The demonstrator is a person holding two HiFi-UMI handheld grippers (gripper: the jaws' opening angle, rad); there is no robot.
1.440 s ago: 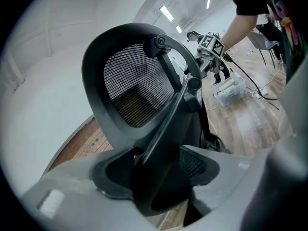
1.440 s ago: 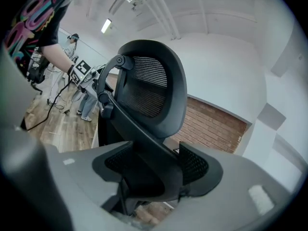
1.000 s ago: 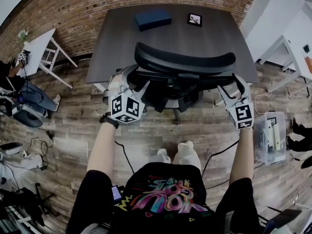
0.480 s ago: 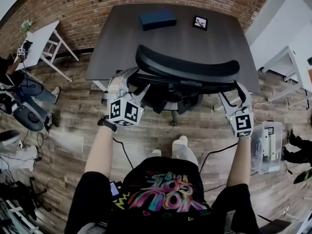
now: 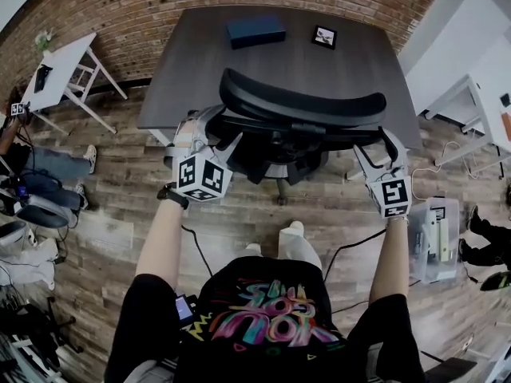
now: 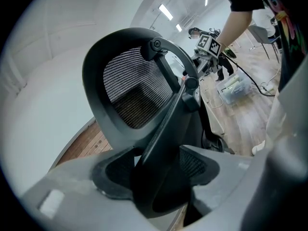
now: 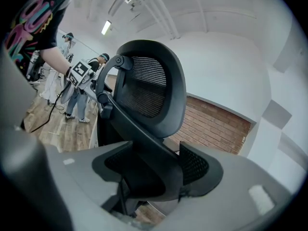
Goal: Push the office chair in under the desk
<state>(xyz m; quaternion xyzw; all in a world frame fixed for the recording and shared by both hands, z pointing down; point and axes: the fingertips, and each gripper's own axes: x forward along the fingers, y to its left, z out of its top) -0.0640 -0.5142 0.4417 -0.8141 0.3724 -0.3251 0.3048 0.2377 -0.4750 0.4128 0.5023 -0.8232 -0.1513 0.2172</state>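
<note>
The black mesh-back office chair [image 5: 303,106] stands at the near edge of the dark desk [image 5: 351,62], its backrest toward me. My left gripper [image 5: 214,144] is at the chair's left side, shut on a black frame bar. In the left gripper view, the left gripper [image 6: 159,170] has that bar between its pads, with the chair's backrest [image 6: 130,95] above. My right gripper [image 5: 374,146] is at the chair's right side. The right gripper view shows the right gripper [image 7: 154,170] shut on the frame below the chair's backrest [image 7: 149,90].
A blue box [image 5: 254,30] and a small framed picture [image 5: 322,37] lie on the desk. A white side table [image 5: 60,74] stands left, a white desk [image 5: 471,78] right. A clear plastic bin [image 5: 435,230] and cables sit on the wood floor. A seated person [image 5: 40,166] is at far left.
Both grippers keep their hold on the chair. Grippers and chair have shifted only slightly, and my feet have stepped a little toward the desk.
</note>
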